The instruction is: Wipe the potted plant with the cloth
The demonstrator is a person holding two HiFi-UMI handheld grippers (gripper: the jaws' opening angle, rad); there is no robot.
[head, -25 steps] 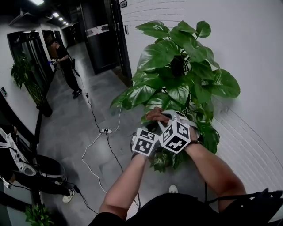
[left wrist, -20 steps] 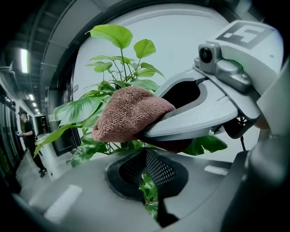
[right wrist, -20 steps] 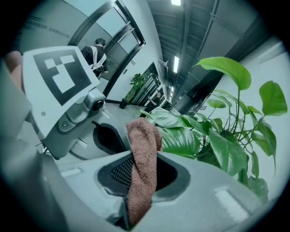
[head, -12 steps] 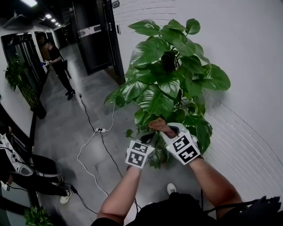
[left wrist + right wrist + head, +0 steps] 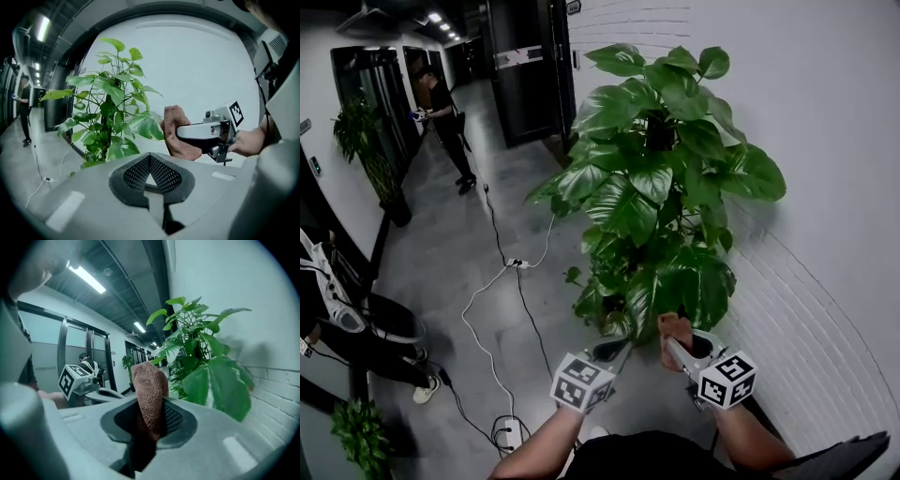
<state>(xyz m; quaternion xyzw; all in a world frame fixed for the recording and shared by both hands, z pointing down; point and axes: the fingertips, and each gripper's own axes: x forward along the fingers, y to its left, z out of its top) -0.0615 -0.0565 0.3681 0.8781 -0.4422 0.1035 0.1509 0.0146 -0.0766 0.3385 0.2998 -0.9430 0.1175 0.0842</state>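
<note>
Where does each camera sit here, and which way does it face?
Head view: on the person's head, facing steeply down at the potted plant; both forearms, left tool and right tool show.
Left gripper view: on the left tool, facing along its shut, empty jaws toward the plant and cloth.
Right gripper view: on the right tool, facing down the corridor; its jaws clamp the cloth.
Shared: all three show the plant and the cloth.
</note>
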